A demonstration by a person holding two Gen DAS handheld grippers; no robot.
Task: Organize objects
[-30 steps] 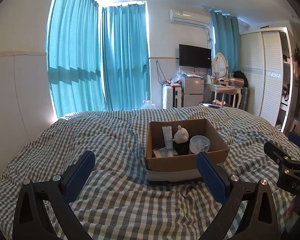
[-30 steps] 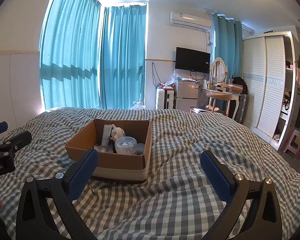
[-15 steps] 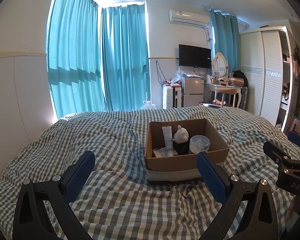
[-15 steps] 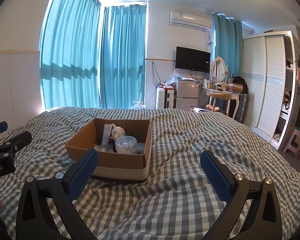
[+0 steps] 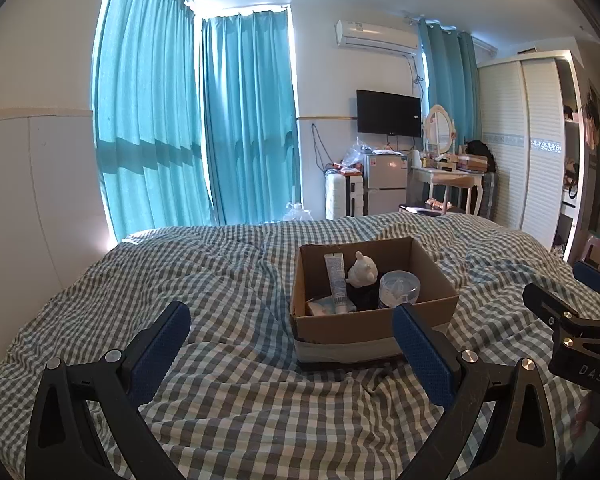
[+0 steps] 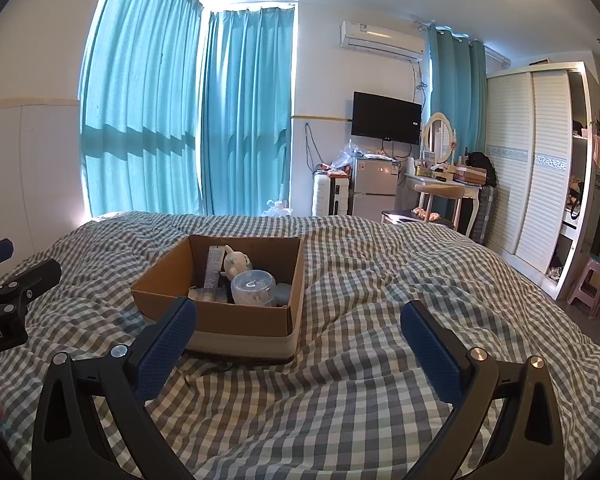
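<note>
An open cardboard box point(image 5: 340, 326) sits on a checked bed cover point(image 5: 228, 280). Inside it stand a white tube point(image 5: 336, 276), a small white toy figure point(image 5: 362, 270) and a clear round lidded container point(image 5: 398, 290). The box also shows in the right wrist view point(image 6: 236, 326), with the tube point(image 6: 213, 274), the toy point(image 6: 236, 262) and the container point(image 6: 254, 286). My left gripper point(image 5: 290, 338) is open and empty, just in front of the box. My right gripper point(image 6: 300, 338) is open and empty, in front of the box's right corner.
The checked bed cover point(image 6: 400, 280) spreads around the box, with folds. Blue curtains point(image 5: 204, 128) hang behind the bed. A small fridge point(image 5: 384, 186), a dressing table point(image 5: 452, 176) and a white wardrobe point(image 5: 528, 144) stand at the far right. A pink stool point(image 6: 590, 282) is on the floor.
</note>
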